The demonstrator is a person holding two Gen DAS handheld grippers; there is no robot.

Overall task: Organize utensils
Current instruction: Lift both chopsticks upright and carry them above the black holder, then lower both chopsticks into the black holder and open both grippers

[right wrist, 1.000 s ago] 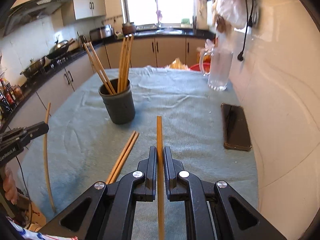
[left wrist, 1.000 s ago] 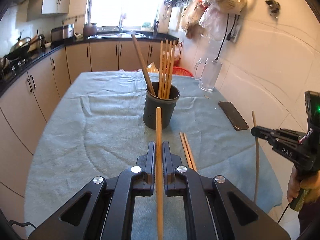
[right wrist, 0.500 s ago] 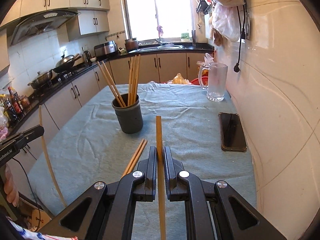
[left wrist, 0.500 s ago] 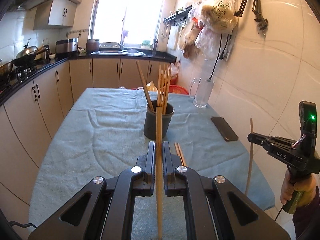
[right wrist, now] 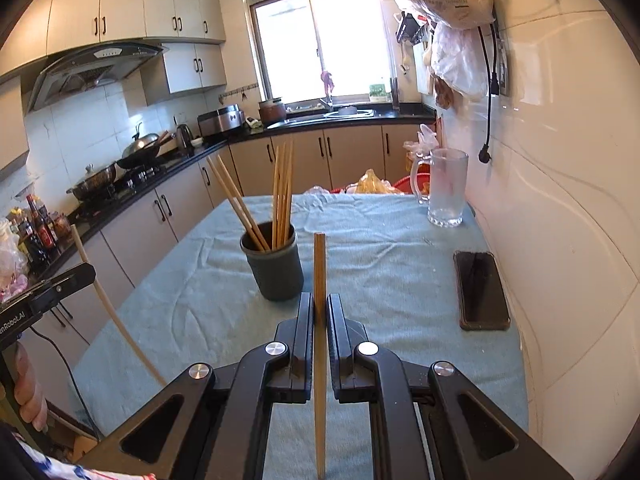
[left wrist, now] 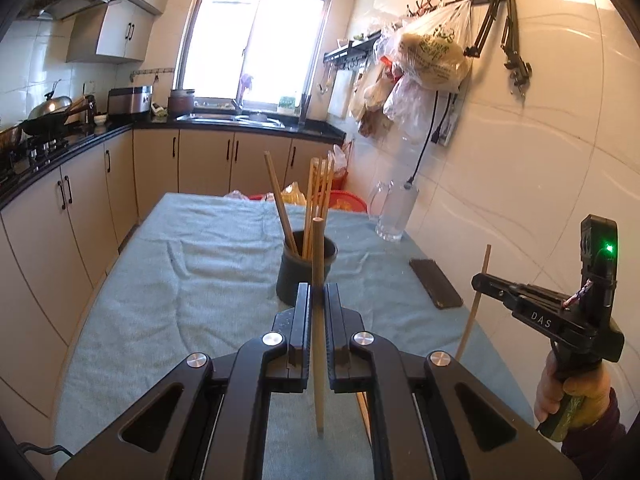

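Your left gripper (left wrist: 316,300) points forward and somewhat downward, jaws clamped on a chopstick (left wrist: 318,320). Your right gripper (right wrist: 320,308) does the same with its own chopstick (right wrist: 319,320), your right hand (left wrist: 568,392) wrapped around its handle.

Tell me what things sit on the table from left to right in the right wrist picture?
Dark cup with chopsticks in it → the chopstick held in the right gripper → glass mug → black phone.
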